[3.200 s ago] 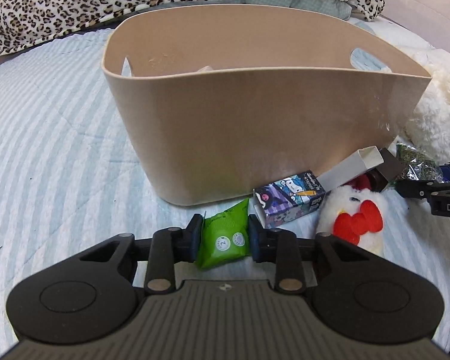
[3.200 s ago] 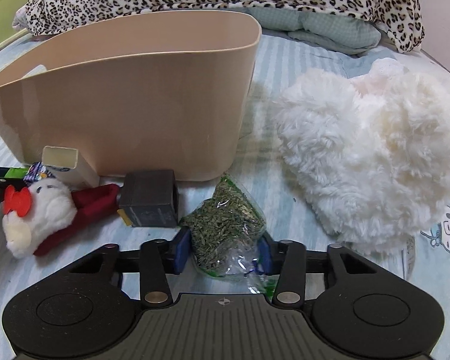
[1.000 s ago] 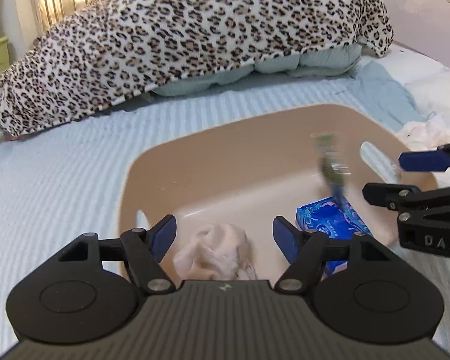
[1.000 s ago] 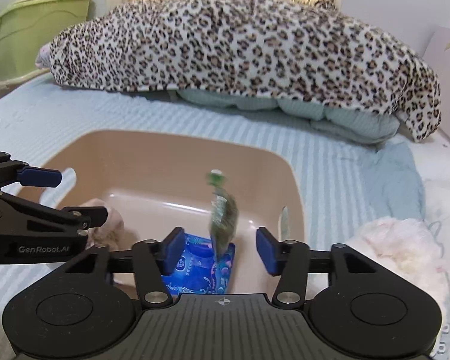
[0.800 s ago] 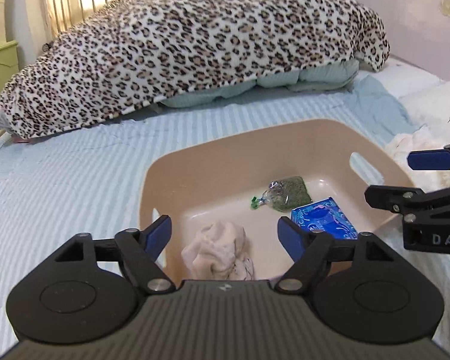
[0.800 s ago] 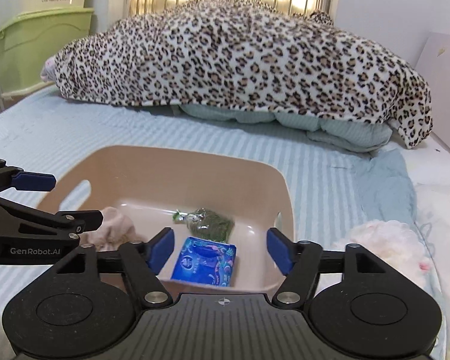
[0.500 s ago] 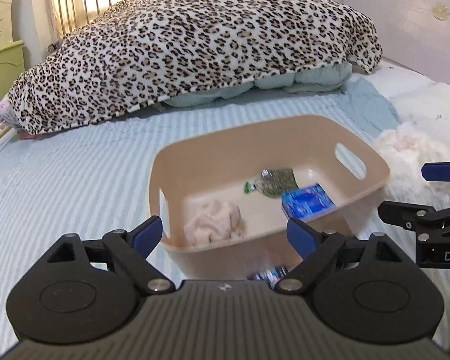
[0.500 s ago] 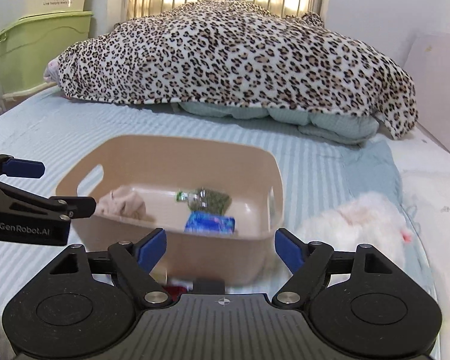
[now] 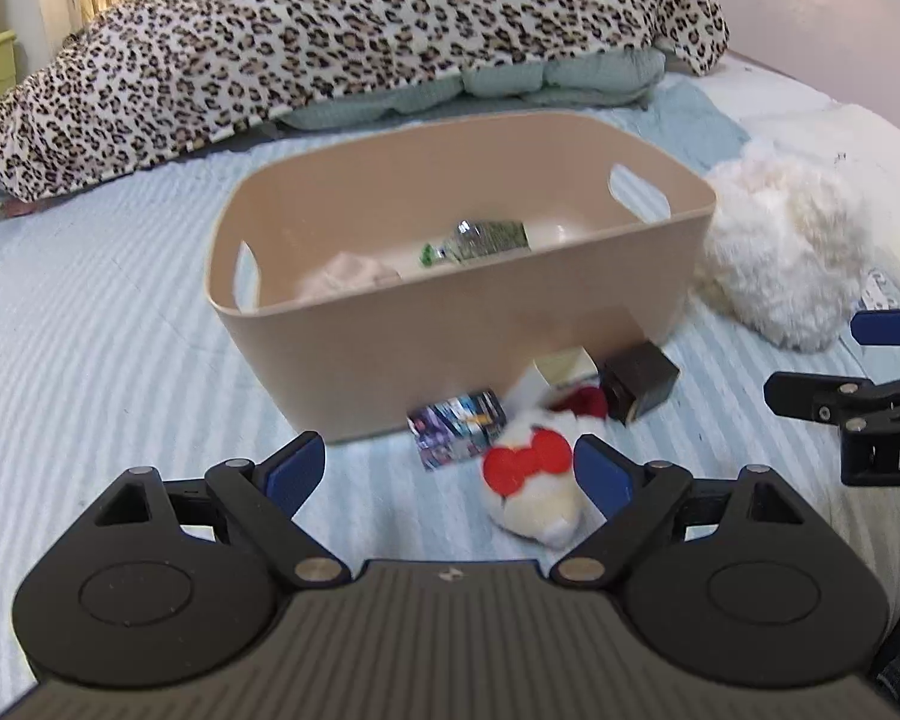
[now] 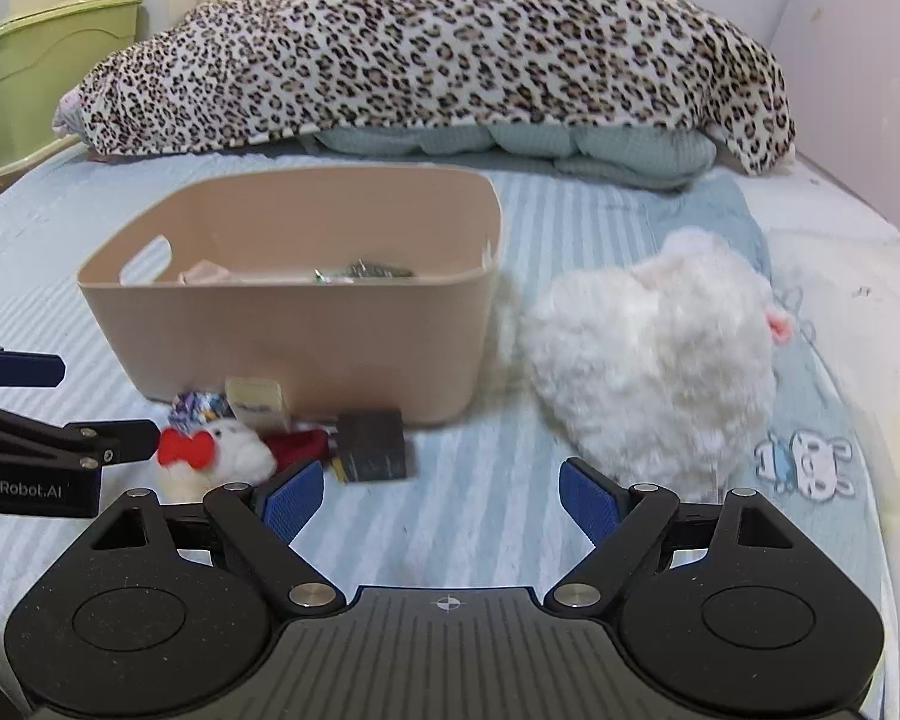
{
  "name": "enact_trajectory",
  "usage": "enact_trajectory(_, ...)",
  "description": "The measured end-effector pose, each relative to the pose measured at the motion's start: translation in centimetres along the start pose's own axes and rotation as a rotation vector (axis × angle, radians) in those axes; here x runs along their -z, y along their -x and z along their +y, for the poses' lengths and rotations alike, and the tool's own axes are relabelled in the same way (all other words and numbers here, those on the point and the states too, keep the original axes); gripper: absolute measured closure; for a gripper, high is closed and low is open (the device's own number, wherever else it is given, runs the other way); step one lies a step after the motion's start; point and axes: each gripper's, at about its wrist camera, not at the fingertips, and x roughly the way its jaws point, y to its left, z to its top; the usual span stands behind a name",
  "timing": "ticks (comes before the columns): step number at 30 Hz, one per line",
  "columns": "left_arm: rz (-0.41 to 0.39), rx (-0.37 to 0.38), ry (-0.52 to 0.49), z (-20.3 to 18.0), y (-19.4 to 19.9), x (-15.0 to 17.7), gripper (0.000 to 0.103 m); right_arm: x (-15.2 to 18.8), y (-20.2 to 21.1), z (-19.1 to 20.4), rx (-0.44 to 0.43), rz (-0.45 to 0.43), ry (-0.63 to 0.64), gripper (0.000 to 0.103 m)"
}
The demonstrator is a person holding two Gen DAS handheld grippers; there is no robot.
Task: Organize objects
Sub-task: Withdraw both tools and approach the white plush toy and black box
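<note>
Claws (image 9: 450, 474) (image 10: 441, 495) withdrawn, empty; herb bag (image 9: 480, 235) now in bin (image 9: 450, 324); wipes possibly hidden

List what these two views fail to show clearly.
- Bin floor: near wall hides most of it in both views; only a herb bag and a pale cloth peek out.
- Colourful small box: print blurred, unreadable.
- Cream carton: partly behind the bow plush.
- Right claw: cut off by the left view's edge.
</note>
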Motion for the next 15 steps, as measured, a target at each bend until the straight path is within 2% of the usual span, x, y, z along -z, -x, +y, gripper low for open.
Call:
enact_trajectory(10,0.093,0.058,0.032,-0.7,-3.9,1.1,0.013,0.9,-3.1,-0.2,0.001,0.064,0.009,0.016)
enact_trajectory(15,0.109,0.068,0.047,-0.6,-5.5,1.1,0.013,0.8,-5.1,0.4,-0.008,0.085,0.045,0.016)
